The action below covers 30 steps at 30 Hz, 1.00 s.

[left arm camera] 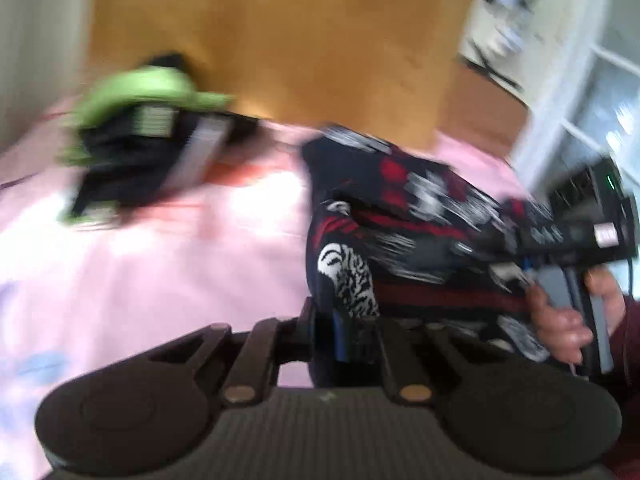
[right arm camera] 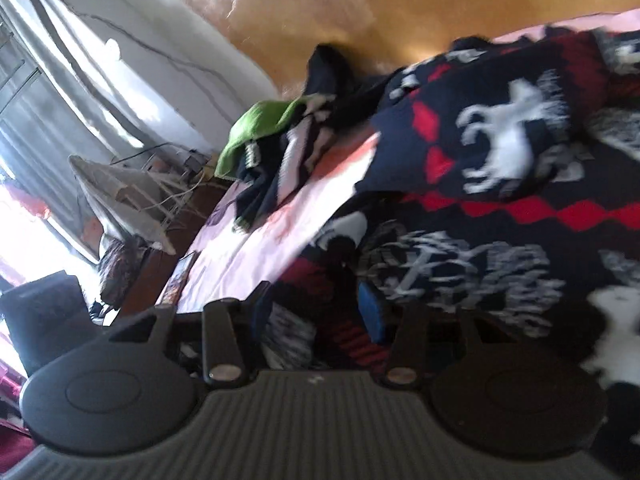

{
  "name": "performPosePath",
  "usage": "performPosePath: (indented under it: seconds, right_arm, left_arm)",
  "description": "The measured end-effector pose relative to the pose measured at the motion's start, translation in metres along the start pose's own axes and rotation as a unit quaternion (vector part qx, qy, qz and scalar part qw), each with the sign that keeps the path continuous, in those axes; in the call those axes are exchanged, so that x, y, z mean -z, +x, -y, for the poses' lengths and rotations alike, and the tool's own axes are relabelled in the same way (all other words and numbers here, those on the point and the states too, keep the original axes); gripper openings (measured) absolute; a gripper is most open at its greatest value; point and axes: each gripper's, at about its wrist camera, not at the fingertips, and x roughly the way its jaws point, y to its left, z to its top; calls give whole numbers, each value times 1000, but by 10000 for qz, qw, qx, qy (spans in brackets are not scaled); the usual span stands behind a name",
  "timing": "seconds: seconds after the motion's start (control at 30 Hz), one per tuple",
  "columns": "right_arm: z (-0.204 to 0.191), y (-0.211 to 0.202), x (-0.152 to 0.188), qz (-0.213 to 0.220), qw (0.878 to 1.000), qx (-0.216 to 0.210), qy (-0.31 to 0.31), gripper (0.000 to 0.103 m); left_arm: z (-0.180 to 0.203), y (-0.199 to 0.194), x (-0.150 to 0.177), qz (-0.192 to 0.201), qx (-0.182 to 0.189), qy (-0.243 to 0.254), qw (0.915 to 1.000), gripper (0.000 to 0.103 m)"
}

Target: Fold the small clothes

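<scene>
A navy sweater [left arm camera: 404,216] with red diamonds and white animal figures lies bunched on the pink bed sheet [left arm camera: 160,280]. At the bottom of the left wrist view my left gripper [left arm camera: 344,336] is shut on the sweater's near edge, with a fold rising from between its fingers. A hand [left arm camera: 560,320] at the right edge of that view holds the other tool against the sweater's far side. In the right wrist view my right gripper [right arm camera: 316,312] stands open just over the sweater [right arm camera: 500,200], its blue-padded fingers [right arm camera: 370,312] apart with crumpled fabric under the gap.
A pile of green and dark clothes [left arm camera: 132,144] [right arm camera: 272,136] lies farther up the bed near the orange-brown headboard [left arm camera: 280,40]. A cluttered bedside table [right arm camera: 140,200] and a bright curtained window stand beyond the sheet's [right arm camera: 248,240] edge. White cabinet doors [left arm camera: 580,100] stand at the right.
</scene>
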Motion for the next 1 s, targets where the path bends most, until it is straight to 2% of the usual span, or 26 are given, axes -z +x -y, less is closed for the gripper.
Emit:
performPosePath:
  seconds: [0.1,0.17,0.3,0.37,0.43,0.53,0.57,0.6,0.63,0.7,0.77,0.83,0.93,1.0]
  right_arm:
    - [-13,12,-1,-101,9997,-42,-226,51]
    - [-13,11,-9,-57,9987,149,-475,51]
    - [-21,-2,-23,406,9917,665,-1022,52]
    - [-23,-6,-31,630,9828,1149,-1300,59]
    - [-22,-3,-36,679,9675,1685,-1758,70]
    - [-5,17,-40,283,9534,2190,-2055,74]
    - [2,23,-39,139,9503,2317,-2076,73]
    - [11,28,-38,29,9488,2413,-2040,69]
    - [15,26,-35,151,9465,2426,-2121,53]
    - [18,18,-35,275,9359,2712,-2233,11]
    - [25,-7,-44,532,9511,2452,-1802,10]
    - [27,-45,-58,988,9555,2340,-1501,10]
    - [23,-101,-92,1720,9634,1819,-962,10]
    - [15,-120,-121,1964,9646,1551,-832,10]
  left_arm:
    - [-44,-8,12,-245,-438,-575,9971,9]
    - [-60,-8,20,-392,-783,-723,9935,9]
    - [-72,-26,7,65,-727,-846,9937,24]
    - [-62,-26,-10,272,-755,-627,9948,28]
    - [-47,-17,-33,424,-703,-269,9963,32]
    - [-8,14,-64,544,-581,428,9959,43]
    - [4,27,-72,507,-506,676,9951,43]
    - [16,38,-78,438,-457,845,9944,43]
    - [29,51,-85,332,-403,1001,9936,42]
    - [50,67,-93,257,-129,1251,9917,42]
    - [67,75,-95,245,141,1514,9881,42]
    - [79,87,-94,121,330,1746,9840,40]
    - [104,118,-88,-226,686,2082,9754,40]
    - [132,140,-84,-236,760,2396,9676,40]
